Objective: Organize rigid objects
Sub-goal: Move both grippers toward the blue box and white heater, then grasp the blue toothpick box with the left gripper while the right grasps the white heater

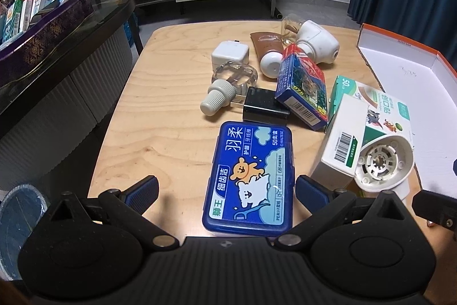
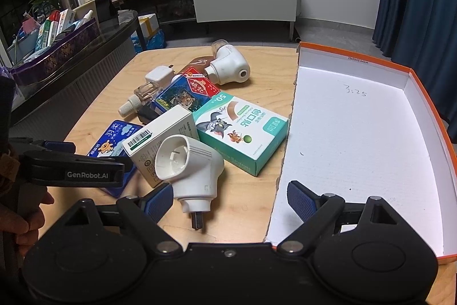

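A blue dental-floss case [image 1: 249, 179] lies flat on the wooden table [image 1: 160, 110], between the fingers of my open left gripper [image 1: 227, 190]. A white plug-in device [image 2: 190, 165] lies just ahead of my open right gripper [image 2: 230, 200], nearer its left finger. Behind are a white carton [image 2: 160, 137], a teal bandage box [image 2: 242, 130], a blue tiger box [image 1: 302, 87], a black charger [image 1: 264, 106], a clear bottle with a grey cap [image 1: 225, 85], a white adapter [image 1: 230, 55], a brown tube [image 1: 267, 43] and another white plug-in device [image 2: 228, 67]. The left gripper also shows in the right wrist view [image 2: 71, 162].
An open white box with an orange rim [image 2: 357, 145] lies on the table's right side, nothing in it. A dark counter [image 1: 57, 53] with a purple tray of cartons stands to the left. A TV shelf and blue curtain are behind.
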`<state>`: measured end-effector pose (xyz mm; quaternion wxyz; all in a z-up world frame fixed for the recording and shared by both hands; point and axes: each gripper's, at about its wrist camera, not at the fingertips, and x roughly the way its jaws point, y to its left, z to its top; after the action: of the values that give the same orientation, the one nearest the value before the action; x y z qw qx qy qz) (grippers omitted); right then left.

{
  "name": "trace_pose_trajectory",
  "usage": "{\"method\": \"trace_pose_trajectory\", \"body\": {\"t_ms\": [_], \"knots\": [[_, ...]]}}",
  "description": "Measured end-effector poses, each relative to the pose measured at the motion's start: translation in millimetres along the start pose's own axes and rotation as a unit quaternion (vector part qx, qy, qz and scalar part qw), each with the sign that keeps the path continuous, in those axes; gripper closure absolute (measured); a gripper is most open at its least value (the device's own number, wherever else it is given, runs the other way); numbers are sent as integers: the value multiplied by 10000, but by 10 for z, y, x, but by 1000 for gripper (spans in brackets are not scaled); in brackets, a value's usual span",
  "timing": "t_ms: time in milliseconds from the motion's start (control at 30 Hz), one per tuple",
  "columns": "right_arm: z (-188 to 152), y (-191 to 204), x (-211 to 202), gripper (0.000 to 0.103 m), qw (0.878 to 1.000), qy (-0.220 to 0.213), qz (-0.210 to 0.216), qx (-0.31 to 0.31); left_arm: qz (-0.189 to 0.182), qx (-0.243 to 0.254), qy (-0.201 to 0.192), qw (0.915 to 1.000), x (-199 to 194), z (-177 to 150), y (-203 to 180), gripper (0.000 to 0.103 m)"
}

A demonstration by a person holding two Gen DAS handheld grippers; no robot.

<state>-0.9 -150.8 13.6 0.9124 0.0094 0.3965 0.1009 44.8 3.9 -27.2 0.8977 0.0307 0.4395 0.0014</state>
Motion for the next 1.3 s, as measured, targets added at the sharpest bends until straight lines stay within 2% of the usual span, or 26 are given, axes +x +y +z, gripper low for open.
{"method": "trace_pose_trajectory", "body": {"t_ms": [333, 433, 567, 633, 800, 1033, 1133, 1167, 1300], "knots": [[13, -43, 15, 1, 10000, -3, 42, -6, -43, 103, -36, 9999, 104, 48, -20, 2], [12, -44, 25, 1, 9999, 25, 117, -30, -141, 157, -26, 9998, 132, 52, -30, 10], [6, -18, 62, 1, 9995, 96, 304, -56, -292, 215, 33, 9993, 178, 31, -56, 28], [-3, 20, 110, 1, 9991, 137, 374, -145, -318, 235, -74, 9992, 163, 11, -71, 40], [18, 80, 330, 1, 9980, 303, 477, -276, -359, 81, -111, 9993, 122, -11, -28, 40], [90, 231, 688, 0, 9964, 488, 464, -525, -207, -226, -274, 9992, -85, -39, 143, 40], [91, 336, 736, 8, 9948, 353, 436, -848, -203, -332, -354, 9986, -203, -59, 178, 40], [88, 356, 720, 22, 9944, 295, 448, -914, -211, -369, -384, 9984, -238, -67, 186, 40], [72, 308, 598, 23, 9944, 204, 564, -868, -264, -494, -492, 9972, -362, -88, 168, 40]]}}
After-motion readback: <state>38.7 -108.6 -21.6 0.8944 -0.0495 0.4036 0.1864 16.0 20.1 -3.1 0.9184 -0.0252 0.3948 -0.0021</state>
